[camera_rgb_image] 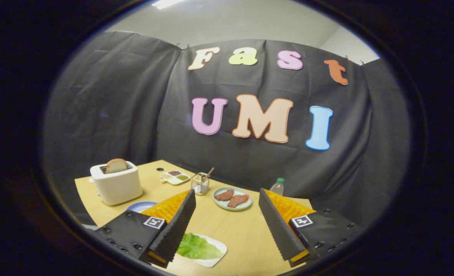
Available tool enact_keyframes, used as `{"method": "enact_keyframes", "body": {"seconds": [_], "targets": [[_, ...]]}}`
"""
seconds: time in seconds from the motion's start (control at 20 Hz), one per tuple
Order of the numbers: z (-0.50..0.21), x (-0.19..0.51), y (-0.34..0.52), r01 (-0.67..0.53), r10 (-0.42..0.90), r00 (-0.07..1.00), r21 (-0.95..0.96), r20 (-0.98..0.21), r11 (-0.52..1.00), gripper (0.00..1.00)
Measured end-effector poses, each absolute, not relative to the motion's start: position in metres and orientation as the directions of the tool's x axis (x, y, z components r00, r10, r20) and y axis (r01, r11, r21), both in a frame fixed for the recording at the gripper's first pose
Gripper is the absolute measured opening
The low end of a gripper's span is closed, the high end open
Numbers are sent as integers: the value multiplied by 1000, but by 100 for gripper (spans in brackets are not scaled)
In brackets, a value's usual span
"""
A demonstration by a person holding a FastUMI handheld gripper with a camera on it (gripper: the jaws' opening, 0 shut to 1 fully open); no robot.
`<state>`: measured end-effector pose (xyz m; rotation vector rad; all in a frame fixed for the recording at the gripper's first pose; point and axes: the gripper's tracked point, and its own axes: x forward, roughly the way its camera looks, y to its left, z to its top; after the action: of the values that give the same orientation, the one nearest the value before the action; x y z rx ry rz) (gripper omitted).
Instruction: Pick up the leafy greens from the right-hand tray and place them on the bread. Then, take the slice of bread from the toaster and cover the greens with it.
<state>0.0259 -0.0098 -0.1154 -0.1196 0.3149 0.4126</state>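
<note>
Hovering over the surface [234, 230], I held my tool [227, 245] wide and empty. The greens [198, 247] lay on their tray [216, 261], near the toaster [115, 186], bread [116, 165] inside. Nothing seemed done yet.

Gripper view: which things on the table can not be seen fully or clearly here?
- Leafy greens and their white tray: one open gripper finger covers part.
- Blue plate beside the toaster: mostly behind that finger, so any bread on it is hidden.
- Divided dish: contents too small to identify.
- Bottle: lower part behind the other finger.
</note>
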Motion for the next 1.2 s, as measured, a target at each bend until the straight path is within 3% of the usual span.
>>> {"method": "enact_keyframes", "body": {"seconds": [0.5, 1.2], "targets": [[-180, 33, 22, -588, 513, 718, -15, -470, 809, 100], [-289, 13, 51, -715, 549, 505, 34, -667, 699, 100]]}}
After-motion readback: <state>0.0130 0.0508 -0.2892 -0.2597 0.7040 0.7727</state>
